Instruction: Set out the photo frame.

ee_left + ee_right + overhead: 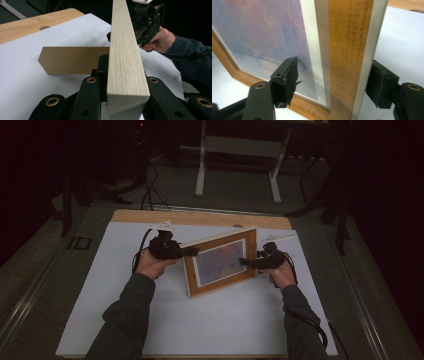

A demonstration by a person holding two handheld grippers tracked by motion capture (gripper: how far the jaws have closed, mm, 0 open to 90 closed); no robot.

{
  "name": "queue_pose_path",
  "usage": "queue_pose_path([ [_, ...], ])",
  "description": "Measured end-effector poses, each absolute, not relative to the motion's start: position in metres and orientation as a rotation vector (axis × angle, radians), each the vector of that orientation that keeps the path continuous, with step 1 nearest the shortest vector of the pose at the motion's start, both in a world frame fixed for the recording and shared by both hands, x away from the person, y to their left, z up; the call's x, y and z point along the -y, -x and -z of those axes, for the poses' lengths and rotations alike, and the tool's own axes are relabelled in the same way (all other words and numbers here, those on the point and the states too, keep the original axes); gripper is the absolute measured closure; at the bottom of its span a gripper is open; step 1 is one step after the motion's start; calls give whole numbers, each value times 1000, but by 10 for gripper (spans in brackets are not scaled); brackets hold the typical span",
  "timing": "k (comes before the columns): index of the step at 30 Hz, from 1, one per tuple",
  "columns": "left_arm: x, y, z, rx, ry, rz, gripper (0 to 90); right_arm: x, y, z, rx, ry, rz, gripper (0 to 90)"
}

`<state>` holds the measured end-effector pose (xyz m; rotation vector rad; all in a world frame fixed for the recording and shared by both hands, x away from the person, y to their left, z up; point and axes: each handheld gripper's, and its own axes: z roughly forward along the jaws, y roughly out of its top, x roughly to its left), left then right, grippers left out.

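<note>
- Holding a frame upright on the white counter, between both grippers, picture side toward the person.
- Left gripper: jaws clamped on the frame's left rail.
- Right gripper: jaws straddle the right rail, pads apart from it.
- Long axis runs left-right, skewed, right end farther away.

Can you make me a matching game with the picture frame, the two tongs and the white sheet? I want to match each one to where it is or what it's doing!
Things:
1. picture frame
2. left tongs
3. right tongs
4. white sheet

Places or states:
A. spread flat over the table
B. standing on edge, between both tongs
C. clamped on the frame's pale wooden edge
D. straddling the frame's side, front pad off the glass

Pairs: 1-B, 2-C, 3-D, 4-A
</note>
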<state>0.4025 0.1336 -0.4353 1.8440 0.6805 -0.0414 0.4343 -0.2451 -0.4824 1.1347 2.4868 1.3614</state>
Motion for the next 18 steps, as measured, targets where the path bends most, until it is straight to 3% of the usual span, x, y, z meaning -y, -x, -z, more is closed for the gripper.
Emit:
queue_pose_path([
  [18, -135, -406, 438, -701, -1814, 11, 714, 257, -423, 484, -2509, -1105, -1376, 474],
])
